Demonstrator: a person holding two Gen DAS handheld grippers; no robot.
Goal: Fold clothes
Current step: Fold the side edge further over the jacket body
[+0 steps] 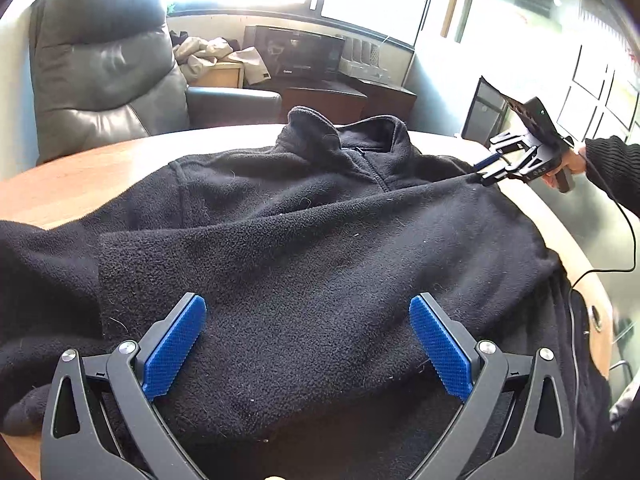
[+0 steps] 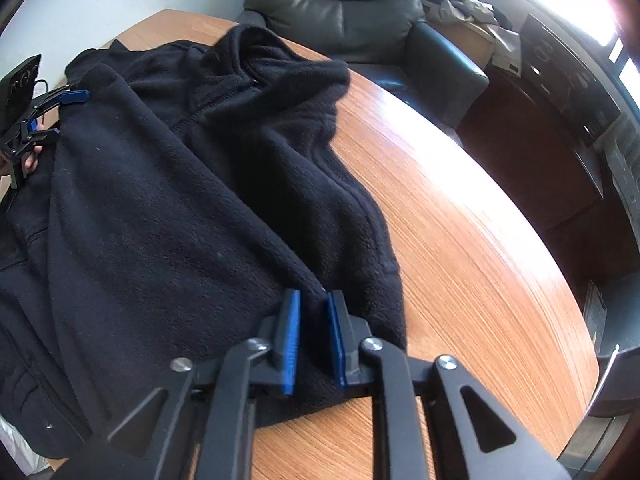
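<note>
Little legible text. Right claw point(image 1: 486, 168), at 2 o'clock in the left wrist view: small pale letters on its black body, too small to read with certainty. Black monitor point(image 1: 300, 54) at 12 o'clock, behind the bench: small pale logo on its lower bezel, blurred, unreadable. Paper bag point(image 1: 256, 68) just left of the monitor: dark label patch, no characters resolvable. Right wrist view: nothing readable.

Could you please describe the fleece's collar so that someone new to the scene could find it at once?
Start at the round wooden table in front of the grey leather armchair. A black fleece pullover covers most of it. The collar is the raised, stand-up band at the armchair end, with a short zip below it.
</note>
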